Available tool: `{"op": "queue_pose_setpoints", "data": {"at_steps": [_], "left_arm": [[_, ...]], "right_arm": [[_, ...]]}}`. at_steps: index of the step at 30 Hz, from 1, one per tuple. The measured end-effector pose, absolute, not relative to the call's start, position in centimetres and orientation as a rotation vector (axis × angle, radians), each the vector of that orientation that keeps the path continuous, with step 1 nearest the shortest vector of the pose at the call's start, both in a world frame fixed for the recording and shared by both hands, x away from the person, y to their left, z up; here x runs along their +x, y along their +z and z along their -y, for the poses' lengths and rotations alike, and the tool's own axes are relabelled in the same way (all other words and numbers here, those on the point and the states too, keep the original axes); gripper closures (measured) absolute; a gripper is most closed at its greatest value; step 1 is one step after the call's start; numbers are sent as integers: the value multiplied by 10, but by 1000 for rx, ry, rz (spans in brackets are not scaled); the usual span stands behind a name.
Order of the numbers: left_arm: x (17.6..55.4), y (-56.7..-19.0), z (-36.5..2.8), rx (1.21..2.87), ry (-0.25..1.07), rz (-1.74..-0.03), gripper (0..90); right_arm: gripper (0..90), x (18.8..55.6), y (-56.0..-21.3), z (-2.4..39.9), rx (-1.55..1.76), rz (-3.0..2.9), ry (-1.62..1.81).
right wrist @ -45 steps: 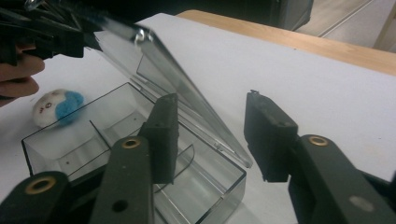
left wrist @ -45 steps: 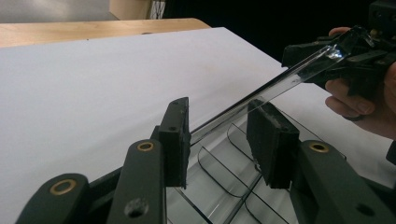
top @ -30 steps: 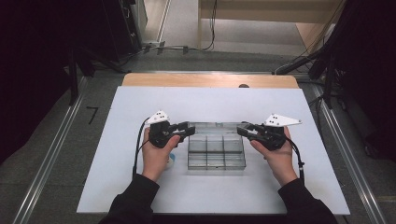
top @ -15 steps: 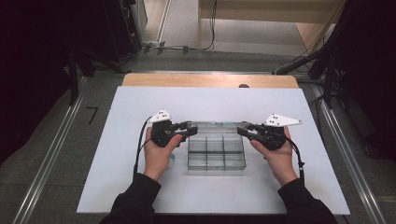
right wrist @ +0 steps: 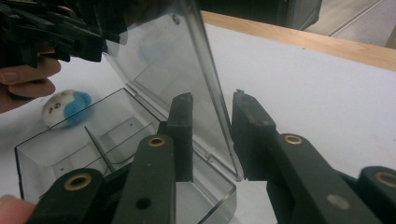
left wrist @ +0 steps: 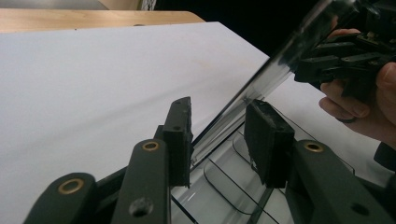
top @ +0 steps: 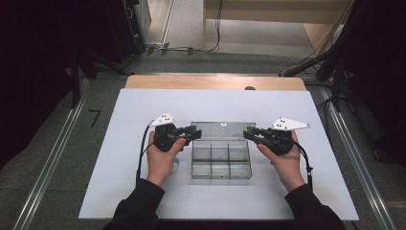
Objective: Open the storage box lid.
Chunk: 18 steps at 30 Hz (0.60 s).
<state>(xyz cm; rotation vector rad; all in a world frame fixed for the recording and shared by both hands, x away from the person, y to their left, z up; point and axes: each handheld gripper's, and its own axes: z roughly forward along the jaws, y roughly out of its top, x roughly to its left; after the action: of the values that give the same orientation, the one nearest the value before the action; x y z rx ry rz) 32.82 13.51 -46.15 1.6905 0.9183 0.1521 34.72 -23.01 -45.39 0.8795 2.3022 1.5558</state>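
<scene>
The clear compartment box sits mid-counter, its lid raised. Left hand-held gripper and right hand-held gripper have just been closing, the lid's opposite ends between their jaws, unclamped. A small blue-white ball lies beside the box's left wall.

The high view looks forward and down from above the person's side of the table, far enough to take in the whole white top and the floor around it. The left gripper view sits low and very near, looking along its own jaws across the clear box toward the right gripper. The right gripper view faces the opposite way, equally close. All three views share the box and its raised lid.
</scene>
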Motion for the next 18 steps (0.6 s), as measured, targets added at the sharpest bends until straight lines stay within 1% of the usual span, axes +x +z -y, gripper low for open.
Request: {"op": "queue_pose_setpoints", "data": {"at_steps": [3,9,13,18], "left_arm": [[328,-462,-136,1691,146,-921,662],[327,-462,-137,1696,137,-931,684],[327,-464,-138,1709,130,-944,724],[326,-465,-137,1701,131,-958,734]], "right_arm": [[714,347,-454,230,887,-2307,1560],[725,346,-455,229,910,-2301,1560],[758,344,-457,229,934,-2315,1563],[761,344,-460,230,959,-2317,1590]]}}
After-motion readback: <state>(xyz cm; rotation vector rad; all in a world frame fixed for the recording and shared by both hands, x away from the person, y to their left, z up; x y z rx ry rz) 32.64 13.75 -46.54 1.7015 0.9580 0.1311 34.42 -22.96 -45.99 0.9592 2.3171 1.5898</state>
